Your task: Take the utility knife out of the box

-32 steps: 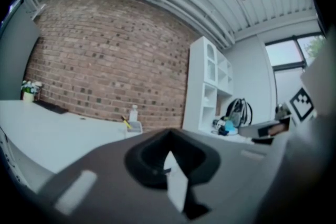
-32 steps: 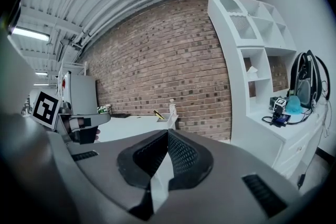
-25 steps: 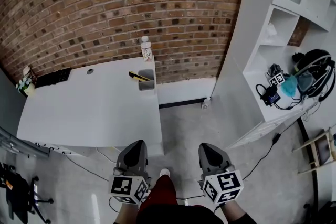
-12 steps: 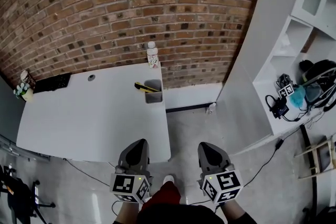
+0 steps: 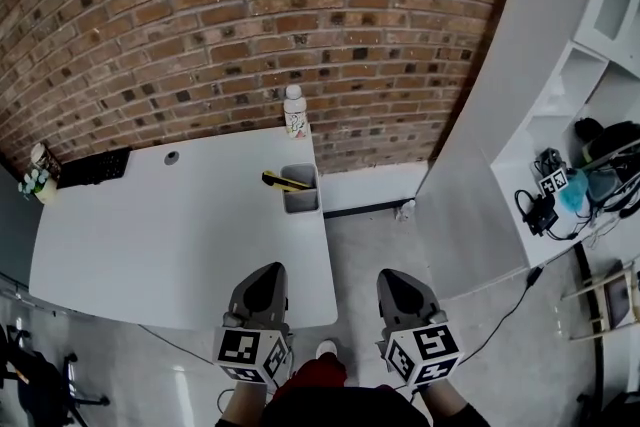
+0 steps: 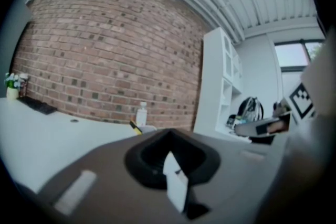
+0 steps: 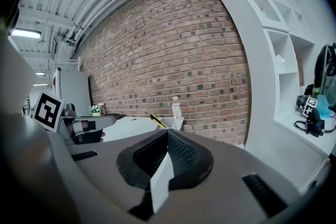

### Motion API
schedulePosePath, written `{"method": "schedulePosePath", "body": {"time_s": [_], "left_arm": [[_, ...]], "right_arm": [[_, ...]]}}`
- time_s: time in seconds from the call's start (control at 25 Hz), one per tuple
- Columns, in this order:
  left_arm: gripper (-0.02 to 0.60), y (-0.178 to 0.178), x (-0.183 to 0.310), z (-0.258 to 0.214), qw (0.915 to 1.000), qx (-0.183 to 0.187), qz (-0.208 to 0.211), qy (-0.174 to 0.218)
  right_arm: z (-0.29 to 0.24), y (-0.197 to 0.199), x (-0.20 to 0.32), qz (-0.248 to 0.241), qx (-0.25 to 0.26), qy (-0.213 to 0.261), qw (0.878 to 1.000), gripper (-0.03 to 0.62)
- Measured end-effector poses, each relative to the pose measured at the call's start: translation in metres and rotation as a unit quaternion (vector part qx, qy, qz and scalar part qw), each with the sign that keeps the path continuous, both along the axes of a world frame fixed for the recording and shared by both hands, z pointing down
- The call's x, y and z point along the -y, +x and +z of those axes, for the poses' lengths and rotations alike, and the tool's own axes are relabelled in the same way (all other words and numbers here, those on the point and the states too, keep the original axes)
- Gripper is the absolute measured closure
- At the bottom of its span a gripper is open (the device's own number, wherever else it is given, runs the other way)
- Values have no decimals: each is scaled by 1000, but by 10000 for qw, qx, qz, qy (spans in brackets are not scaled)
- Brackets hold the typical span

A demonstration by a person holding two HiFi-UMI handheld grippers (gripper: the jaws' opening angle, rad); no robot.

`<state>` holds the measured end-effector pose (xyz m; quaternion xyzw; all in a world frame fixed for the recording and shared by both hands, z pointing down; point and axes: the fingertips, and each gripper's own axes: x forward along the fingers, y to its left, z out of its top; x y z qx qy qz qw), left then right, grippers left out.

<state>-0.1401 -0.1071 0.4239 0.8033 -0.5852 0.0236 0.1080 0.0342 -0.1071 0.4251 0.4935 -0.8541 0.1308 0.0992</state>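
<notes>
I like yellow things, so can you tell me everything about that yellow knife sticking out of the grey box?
The utility knife is long and thin, yellow with black, maybe plastic. It leans slanted, one end inside the grey box, the other poking out over its rim above the white table. Only the box touches it. Its blade is too small to see.

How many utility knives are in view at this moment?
1. The yellow utility knife sticks out of the grey box at the desk's far right corner, near the bottle. Others could be hidden inside the box.
</notes>
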Motion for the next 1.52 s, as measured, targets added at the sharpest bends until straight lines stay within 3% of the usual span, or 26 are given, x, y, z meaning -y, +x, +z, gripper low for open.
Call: {"method": "schedulePosePath", "body": {"time_s": [0.56, 0.88, 1.12, 1.52], "left_arm": [[577, -21, 27, 8, 9999, -51, 77, -99], [577, -21, 33, 10, 9998, -50, 60, -169], [575, -25, 45, 12, 9997, -24, -94, -236], [520, -40, 82, 18, 9980, -83, -455, -435]], "right_arm": [[5, -29, 25, -59, -73, -77, 9999, 586], [5, -25, 29, -46, -70, -108, 9999, 586], [11, -26, 37, -128, -53, -163, 9998, 586], [4, -32, 79, -410, -61, -98, 9991, 586]]}}
